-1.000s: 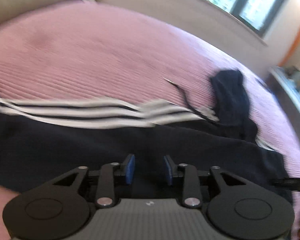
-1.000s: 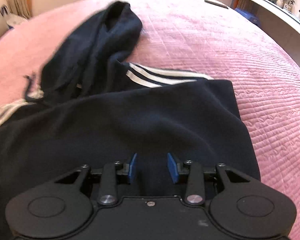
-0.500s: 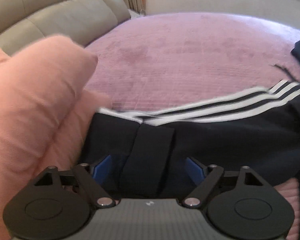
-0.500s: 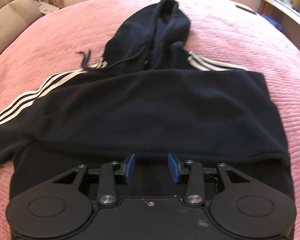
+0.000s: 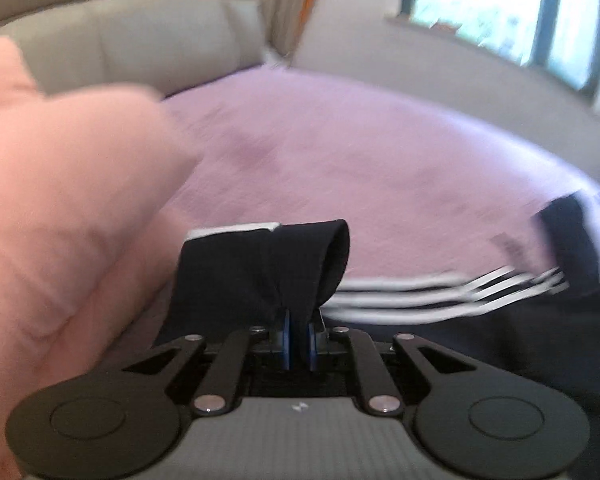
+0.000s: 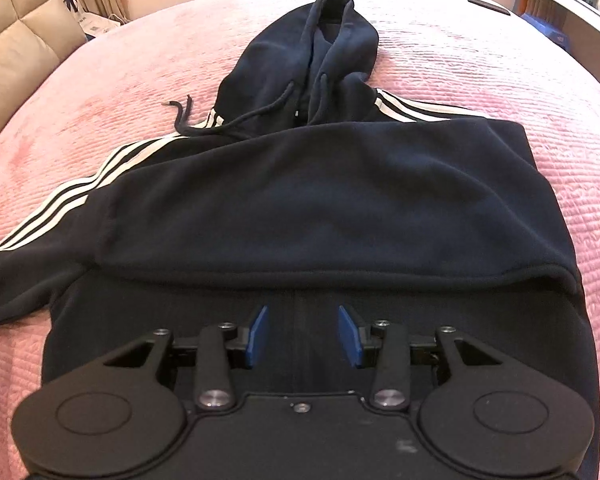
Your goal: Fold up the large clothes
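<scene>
Two tongs work a navy hoodie (image 6: pixel 308 208) spread on the pink bed (image 6: pixel 480 52). Left tongs (image 5: pixel 299 334) are clamped on the sleeve cuff (image 5: pixel 268 268), lifted beside a pink pillow (image 5: pixel 60 208). Right tongs (image 6: pixel 303 336) hover parted, holding nothing, above the hoodie's lower body.
</scene>
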`<state>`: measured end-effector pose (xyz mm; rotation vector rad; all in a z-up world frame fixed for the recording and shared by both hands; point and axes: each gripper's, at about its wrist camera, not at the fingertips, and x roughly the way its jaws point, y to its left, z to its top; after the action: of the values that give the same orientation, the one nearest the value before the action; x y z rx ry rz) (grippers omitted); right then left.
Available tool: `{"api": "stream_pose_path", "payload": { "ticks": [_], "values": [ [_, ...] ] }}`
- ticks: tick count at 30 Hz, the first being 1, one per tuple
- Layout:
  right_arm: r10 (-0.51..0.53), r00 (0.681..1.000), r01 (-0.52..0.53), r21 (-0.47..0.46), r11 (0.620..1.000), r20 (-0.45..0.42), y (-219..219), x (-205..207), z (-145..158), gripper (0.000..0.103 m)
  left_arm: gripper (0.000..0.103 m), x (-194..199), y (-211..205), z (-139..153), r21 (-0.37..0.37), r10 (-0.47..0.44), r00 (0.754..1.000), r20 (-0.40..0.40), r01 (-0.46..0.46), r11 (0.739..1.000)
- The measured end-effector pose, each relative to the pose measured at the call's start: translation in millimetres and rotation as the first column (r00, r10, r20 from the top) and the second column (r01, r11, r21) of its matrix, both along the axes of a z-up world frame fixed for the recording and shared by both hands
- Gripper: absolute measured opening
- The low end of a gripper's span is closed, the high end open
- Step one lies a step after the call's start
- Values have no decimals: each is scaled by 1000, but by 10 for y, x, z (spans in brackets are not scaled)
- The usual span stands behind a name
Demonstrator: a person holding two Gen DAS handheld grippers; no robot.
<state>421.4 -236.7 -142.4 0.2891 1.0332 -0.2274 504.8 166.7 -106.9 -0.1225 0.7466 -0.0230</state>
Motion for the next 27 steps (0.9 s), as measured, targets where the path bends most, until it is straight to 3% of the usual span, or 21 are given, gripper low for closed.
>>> {"api": "stream_pose_path", "payload": {
  "ticks": [3,6,9,12,15,17,18,20,23,27],
  "values": [
    [-1,1000,1,2,1000,18,-65,-119,61,50,10,-102,-382,304,-82,-85,995,58,90,993],
    [-10,999,10,0,1000,40,-195,-256,160,50,10,-184,-960,557,-144,-193,974,116,209,967],
    [-31,998,31,0,1000,57,-389,-394,246,50,10,-220,-1710,668,-219,-300,942,150,327,919],
    [-65,996,65,3,998,67,-638,-529,323,50,10,-254,-2507,601,-246,-391,908,150,418,875],
    [-109,992,110,-7,994,65,-933,-643,367,50,11,-301,-3271,479,-302,-493,858,143,513,804],
    [-129,989,131,-17,991,69,-1099,-677,373,50,19,-326,-3706,327,-294,-548,826,129,560,775],
    [-138,988,139,-20,990,71,-1186,-689,368,51,36,-351,-3874,224,-288,-566,817,111,571,769],
    [-149,986,151,-23,988,71,-1338,-695,329,51,58,-315,-4034,-42,-291,-576,816,36,560,775],
    [-141,987,142,-5,990,74,-1494,-620,241,51,59,-273,-3876,-331,-315,-536,842,-56,495,810],
    [-78,991,72,65,995,105,-1508,-332,124,69,59,-229,-3262,-422,-285,-435,893,-112,390,876]
  ]
}}
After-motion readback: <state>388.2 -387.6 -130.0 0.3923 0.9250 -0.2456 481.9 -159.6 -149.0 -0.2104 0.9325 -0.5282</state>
